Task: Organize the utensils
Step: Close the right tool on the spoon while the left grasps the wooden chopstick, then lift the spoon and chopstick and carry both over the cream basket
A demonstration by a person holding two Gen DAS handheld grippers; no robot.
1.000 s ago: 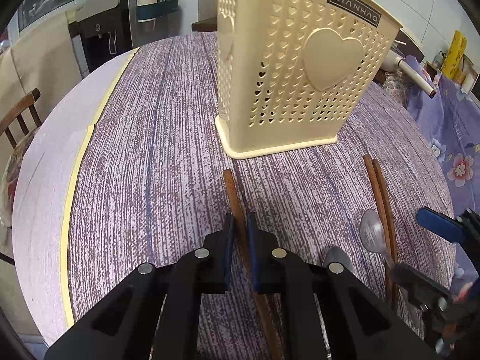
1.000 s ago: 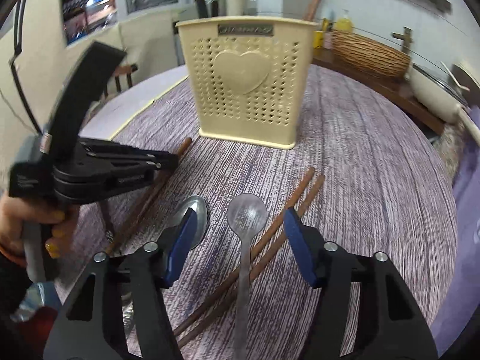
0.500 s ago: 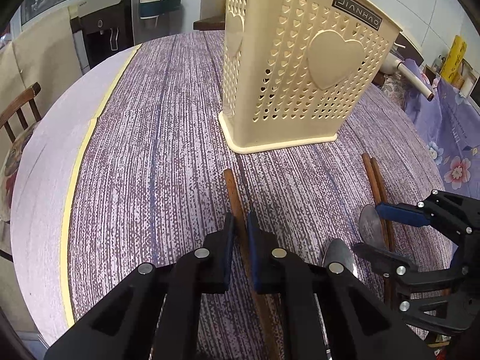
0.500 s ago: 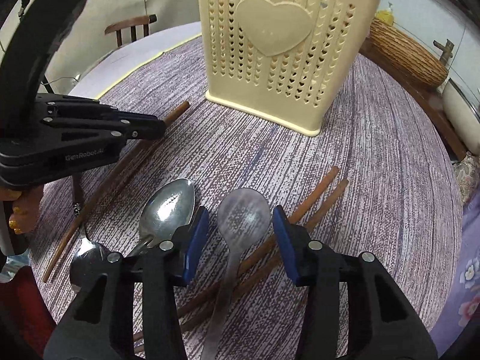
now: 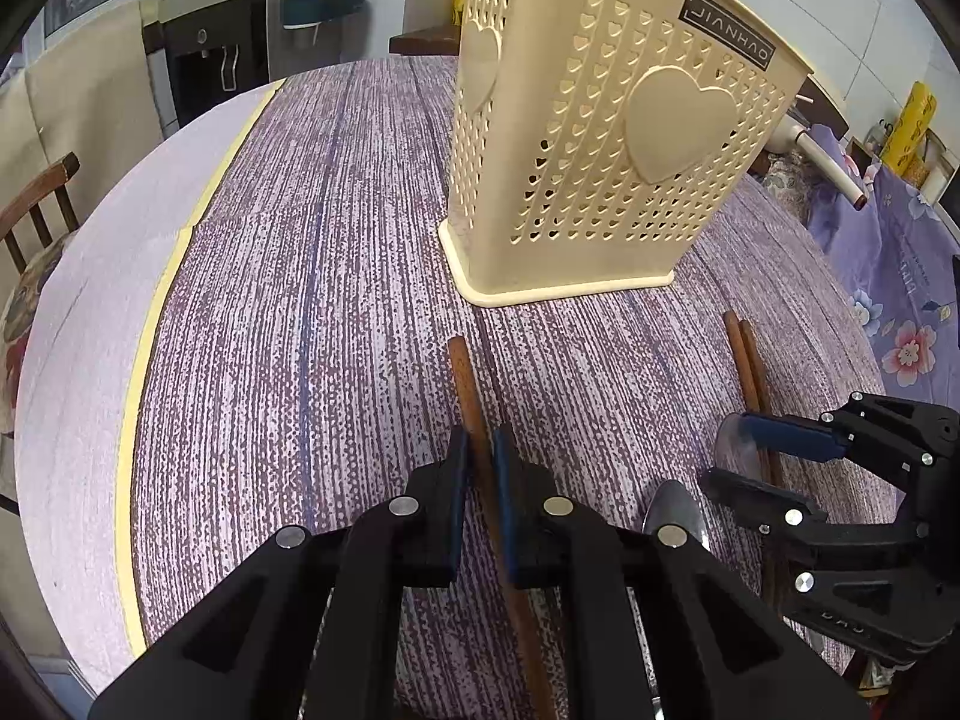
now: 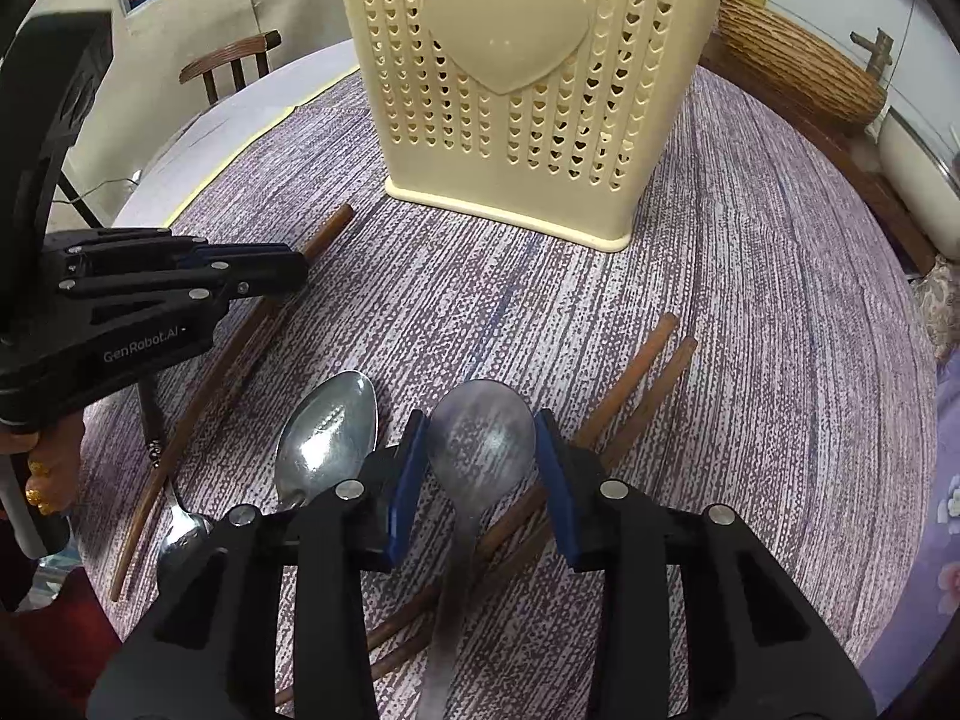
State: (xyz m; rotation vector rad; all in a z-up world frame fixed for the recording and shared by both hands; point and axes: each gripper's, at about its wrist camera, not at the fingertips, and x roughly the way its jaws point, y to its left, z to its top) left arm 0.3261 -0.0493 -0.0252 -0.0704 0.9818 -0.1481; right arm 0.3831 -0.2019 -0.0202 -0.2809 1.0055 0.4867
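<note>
Left gripper (image 5: 478, 468) clamped on stiff, light chopstick (image 5: 465, 384) mid-shaft; right gripper (image 6: 483, 468) jaws w/ gaps around slick spoon (image 6: 483, 444) bowl, grip neck.

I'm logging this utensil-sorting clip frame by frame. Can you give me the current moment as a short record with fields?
holder: cream heart-pattern basket, upright on the purple mat
left tongs: shut on a brown chopstick
right tongs: open, straddling the dull grey spoon, which lies across two chopsticks
other utensils: shiny steel spoon beside it, on the mat
in holder: cannot tell
</note>
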